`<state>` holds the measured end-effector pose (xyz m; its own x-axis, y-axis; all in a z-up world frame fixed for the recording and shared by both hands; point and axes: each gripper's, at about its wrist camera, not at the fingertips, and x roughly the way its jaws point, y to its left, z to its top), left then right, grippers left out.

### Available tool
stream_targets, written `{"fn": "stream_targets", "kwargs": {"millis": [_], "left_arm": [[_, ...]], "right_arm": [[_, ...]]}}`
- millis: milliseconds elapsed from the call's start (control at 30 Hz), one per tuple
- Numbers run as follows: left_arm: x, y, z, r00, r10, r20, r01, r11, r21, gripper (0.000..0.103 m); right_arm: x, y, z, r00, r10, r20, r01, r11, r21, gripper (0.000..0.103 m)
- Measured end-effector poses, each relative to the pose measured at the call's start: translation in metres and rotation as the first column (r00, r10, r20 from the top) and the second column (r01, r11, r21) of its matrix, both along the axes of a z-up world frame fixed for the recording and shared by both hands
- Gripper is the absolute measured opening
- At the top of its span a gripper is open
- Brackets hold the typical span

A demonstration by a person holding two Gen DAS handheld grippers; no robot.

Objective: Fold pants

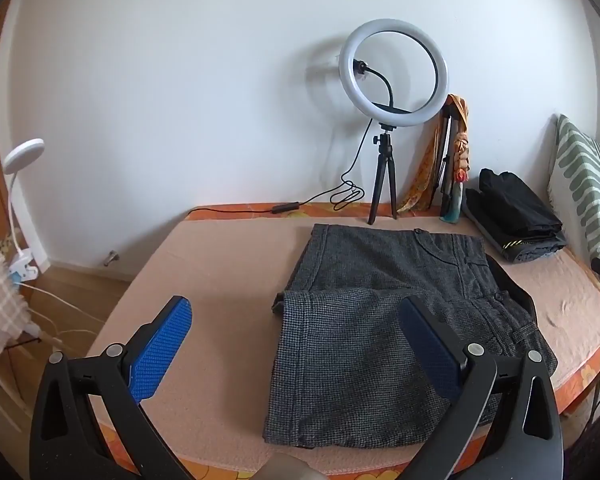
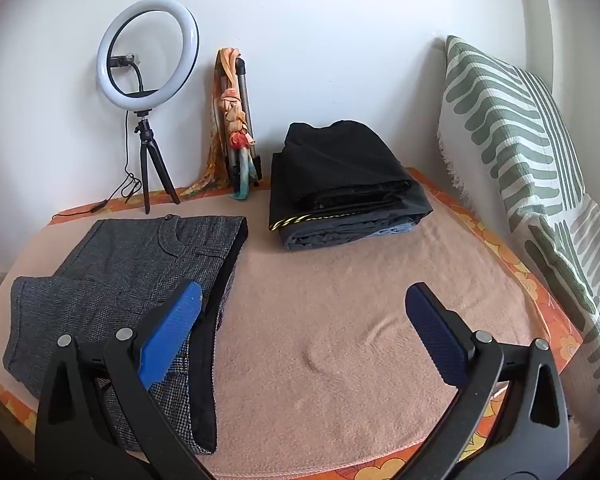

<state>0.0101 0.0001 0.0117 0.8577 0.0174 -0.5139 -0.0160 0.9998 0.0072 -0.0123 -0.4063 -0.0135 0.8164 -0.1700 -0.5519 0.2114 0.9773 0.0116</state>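
Note:
Grey houndstooth pants lie folded on the pink blanket, leg ends doubled over toward the waistband at the far side. They also show at the left of the right wrist view, with a dark lining along their right edge. My left gripper is open and empty, above the pants' left edge, its right finger over the cloth. My right gripper is open and empty, its left finger over the pants' right edge, its right finger over bare blanket.
A stack of folded dark clothes sits at the back right. A ring light on a tripod and a scarf-draped folded tripod stand by the wall. A striped pillow lines the right side. The bed drops to floor at left.

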Motion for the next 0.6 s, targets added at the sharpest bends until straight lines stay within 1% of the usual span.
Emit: {"fn": "stream_targets", "kwargs": {"millis": [167, 300, 600], "left_arm": [[0.002, 0.001, 0.002, 1.000, 0.005, 0.004, -0.005, 1.000, 0.000, 0.103], [-0.004, -0.002, -0.007, 1.000, 0.010, 0.013, -0.010, 1.000, -0.001, 0.103], [-0.005, -0.003, -0.009, 1.000, 0.013, 0.016, -0.013, 1.000, -0.001, 0.103]], "right_arm": [[0.000, 0.002, -0.001, 1.000, 0.010, 0.001, -0.010, 1.000, -0.002, 0.103], [0.001, 0.003, -0.001, 1.000, 0.011, 0.001, -0.011, 1.000, 0.002, 0.103], [0.001, 0.004, -0.003, 1.000, 0.016, 0.005, -0.016, 1.000, 0.000, 0.103]]}}
